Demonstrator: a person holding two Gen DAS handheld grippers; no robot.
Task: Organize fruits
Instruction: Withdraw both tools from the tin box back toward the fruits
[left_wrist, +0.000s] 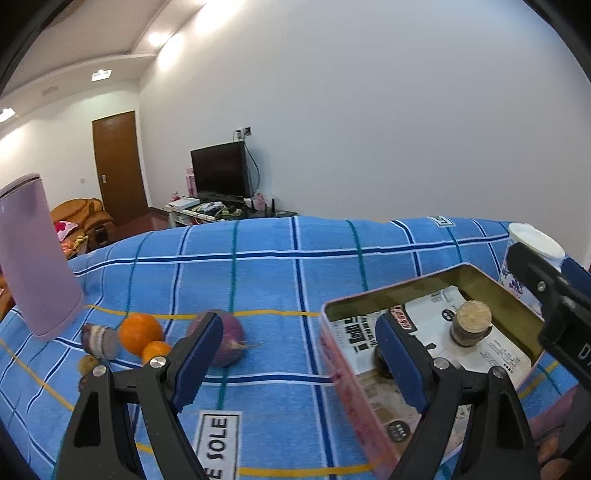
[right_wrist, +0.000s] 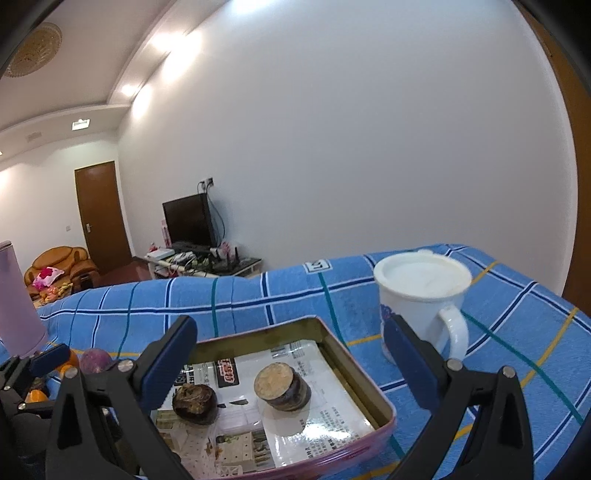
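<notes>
A pink tin (right_wrist: 364, 373) lined with printed paper holds a dark wrinkled fruit (right_wrist: 195, 403) and a cut purple-skinned piece (right_wrist: 282, 386). My right gripper (right_wrist: 291, 354) hovers open over the tin's near side, gripping nothing. In the left wrist view the tin (left_wrist: 343, 387) is at the right. Left of it lie a round purple fruit (left_wrist: 231, 341), two oranges (left_wrist: 140, 332), a cut purple piece (left_wrist: 99, 339) and a small yellowish fruit (left_wrist: 86, 363). My left gripper (left_wrist: 295, 354) is open and empty above the cloth, between the purple fruit and the tin.
A blue checked cloth (left_wrist: 280, 280) covers the table. A tall lilac tumbler (left_wrist: 33, 258) stands at the far left by the fruits. A white mug (right_wrist: 424, 295) stands just right of the tin. Beyond the table's far edge are a TV stand and a sofa.
</notes>
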